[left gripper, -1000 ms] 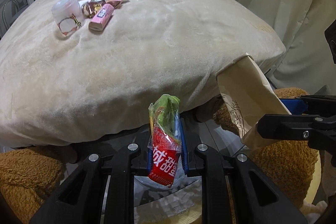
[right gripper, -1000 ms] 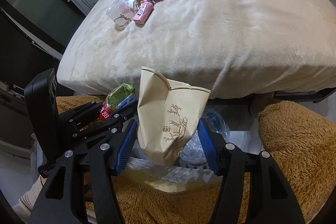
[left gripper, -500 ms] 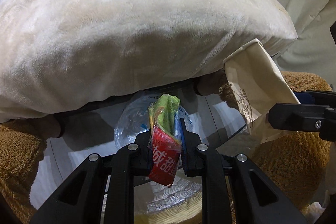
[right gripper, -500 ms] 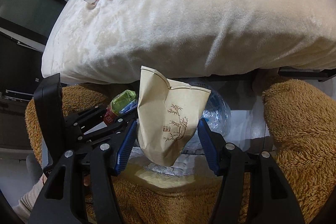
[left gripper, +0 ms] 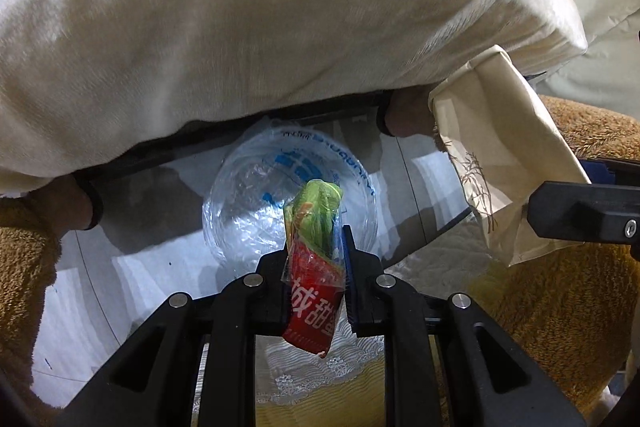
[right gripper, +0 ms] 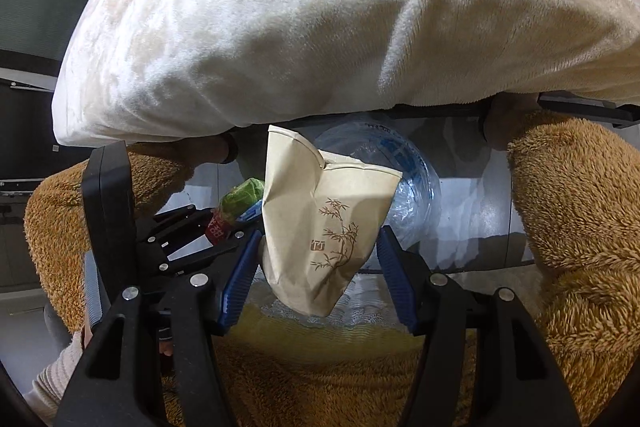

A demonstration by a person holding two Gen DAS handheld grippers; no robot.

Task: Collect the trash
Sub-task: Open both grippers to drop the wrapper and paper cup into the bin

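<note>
Below the bed (left gripper: 280, 27) sat a bin (left gripper: 248, 211) lined with clear plastic. My left gripper (left gripper: 316, 259) had its fingers pinching a snack wrapper (left gripper: 316, 267) above it, ready to drop. My right gripper (right gripper: 320, 259) squeezed a paper bag (right gripper: 324, 223).

Crinkled plastic snack wrapper (left gripper: 314, 269), green top, red bottom with white characters: upright, pinched between left claw's (left gripper: 316, 255) fingers, above bin opening.

Crushed beige paper cup (right gripper: 324, 227), brown bamboo print: mouth up, rim dented, clamped between right claw's (right gripper: 320, 255) blue pads.

Clear plastic-lined round bin (left gripper: 248, 211), blue print: directly below both claws.
</note>
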